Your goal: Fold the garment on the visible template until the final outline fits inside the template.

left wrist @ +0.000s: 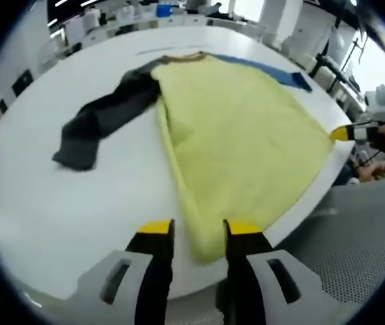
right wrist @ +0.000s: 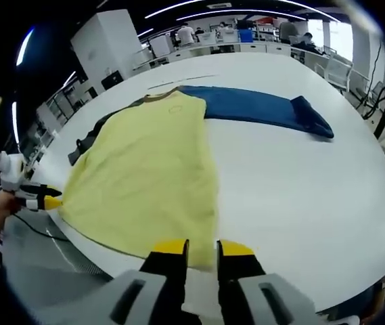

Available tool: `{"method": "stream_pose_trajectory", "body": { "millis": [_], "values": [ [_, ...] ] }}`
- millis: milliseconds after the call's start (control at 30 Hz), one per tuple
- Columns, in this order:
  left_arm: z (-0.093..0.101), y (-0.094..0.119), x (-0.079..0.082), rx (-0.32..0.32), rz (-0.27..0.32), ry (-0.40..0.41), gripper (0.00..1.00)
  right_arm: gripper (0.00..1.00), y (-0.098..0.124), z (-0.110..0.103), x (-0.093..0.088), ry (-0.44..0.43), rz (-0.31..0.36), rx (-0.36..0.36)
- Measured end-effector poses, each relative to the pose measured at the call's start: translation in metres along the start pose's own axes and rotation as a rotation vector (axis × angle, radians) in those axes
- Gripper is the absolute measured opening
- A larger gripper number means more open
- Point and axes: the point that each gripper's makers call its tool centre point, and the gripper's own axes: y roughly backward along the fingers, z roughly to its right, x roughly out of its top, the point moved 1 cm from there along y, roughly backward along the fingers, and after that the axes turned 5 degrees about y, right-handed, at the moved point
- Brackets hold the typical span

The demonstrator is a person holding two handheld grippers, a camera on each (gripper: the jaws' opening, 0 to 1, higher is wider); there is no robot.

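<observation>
Both grippers, the left gripper [left wrist: 199, 233] and right gripper [right wrist: 202, 249], are pinching the hem corners of the yellow knit garment [left wrist: 239, 128] at lower centre, jaws narrowed on cloth, so they should be lifting evenly.

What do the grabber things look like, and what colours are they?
Each tool has two black jaws with bright yellow tips, set on pale grey holders with slot-shaped holes. That is the look of the left tool and the right tool. Seen across the table, the other tool shows a yellow tip on a white body.

Open-plan lab: white worktables [right wrist: 300, 203], strip lights [right wrist: 199, 10]
</observation>
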Motion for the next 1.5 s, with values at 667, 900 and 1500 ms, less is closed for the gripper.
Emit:
{"method": "stream_pose_trajectory", "body": {
  "millis": [667,900,1500],
  "values": [
    [-0.024,0.011,0.064,0.015,0.215,-0.076,0.64,0.49,0.005,0.081,0.087,0.125,0.153,-0.167],
    [-0.041,0.001,0.097,0.037,0.282,-0.075,0.5,0.53,-0.007,0.11,0.118,0.11,0.199,-0.181],
    [-0.07,-0.064,0.151,0.065,0.312,-0.138,0.23,0.43,-0.056,0.168,0.149,0.094,0.169,-0.262]
  ]
}}
